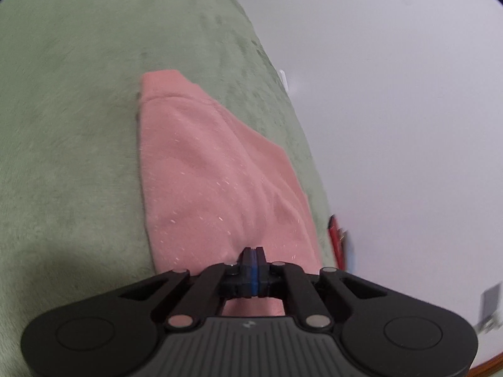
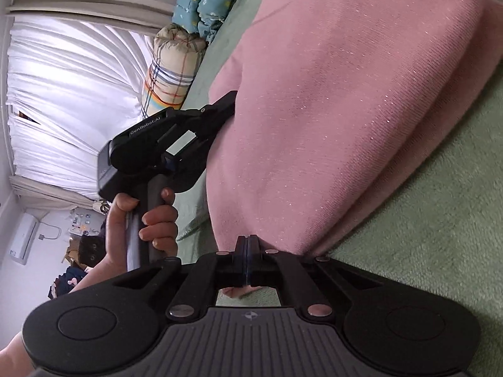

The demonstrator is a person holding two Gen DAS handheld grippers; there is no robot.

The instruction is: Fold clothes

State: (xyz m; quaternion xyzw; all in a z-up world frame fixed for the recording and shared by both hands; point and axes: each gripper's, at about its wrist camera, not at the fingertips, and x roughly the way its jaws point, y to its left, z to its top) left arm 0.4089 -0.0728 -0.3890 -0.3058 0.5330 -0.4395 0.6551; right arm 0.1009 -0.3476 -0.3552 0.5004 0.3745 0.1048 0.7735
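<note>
While one pink garment point(image 1: 201, 169) lies on the green blanket point(image 1: 69, 119) near its edge, the left gripper point(image 1: 251, 253), jaws together, pinches the garment's near hem. The right gripper point(image 2: 247, 242), jaws likewise together, clamps another edge of the same garment. A hand point(image 2: 141, 220) holds the left gripper's handle. Two rolled quilts point(image 2: 176, 62) lie at the far edge

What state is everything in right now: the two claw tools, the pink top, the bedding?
left gripper: shut, pinching the pink garment's edge
right gripper: shut on another edge
pink garment: partly folded, lying on the green blanket
green blanket: spread flat
plaid bedding roll: rolled up
</note>
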